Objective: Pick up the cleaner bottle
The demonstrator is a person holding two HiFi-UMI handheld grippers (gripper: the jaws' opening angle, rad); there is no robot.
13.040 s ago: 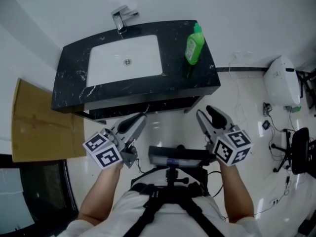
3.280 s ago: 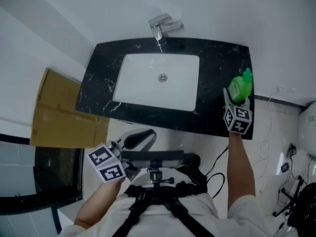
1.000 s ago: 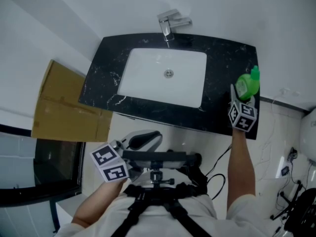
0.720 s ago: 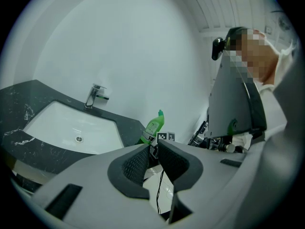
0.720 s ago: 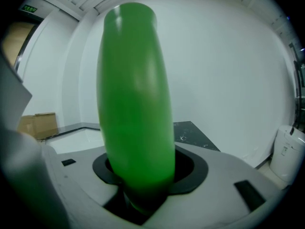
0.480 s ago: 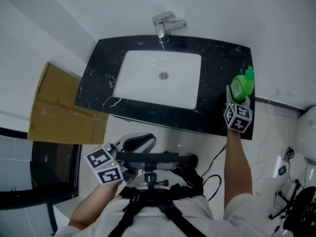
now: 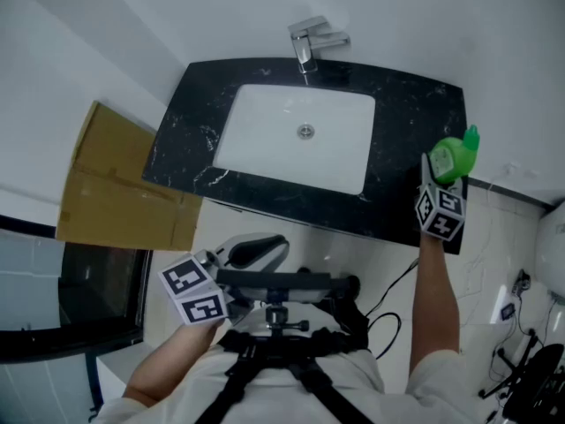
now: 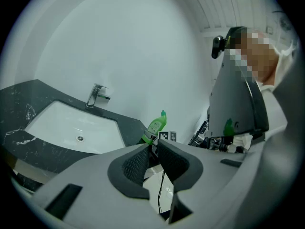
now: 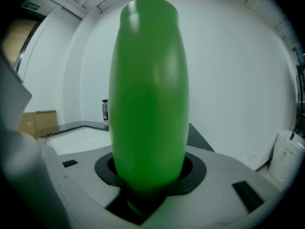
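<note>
The right tool is clamped on the lower body of the cleaner bottle; in the right gripper view the green body fills the gap between the jaws and stands up from them. Against half a second ago, the bottle has moved toward the right of the frame. It then sat inside the right end of the black table; now it lies over the table's right edge, its cap poking past the edge. It also leans, cap to the upper right. I judge that it is off the surface and the pick-up is as good as done, though no view shows its base clear of the stone.

The left tool hangs low at centre-left, below the table's front edge, its jaws all but together with nothing between them.

Right of the bottle there is only pale floor and wall, so that side is open. To the left lie the white sink and the tap at upper centre, well apart from the bottle. The cardboard box at far left is out of the way.
</note>
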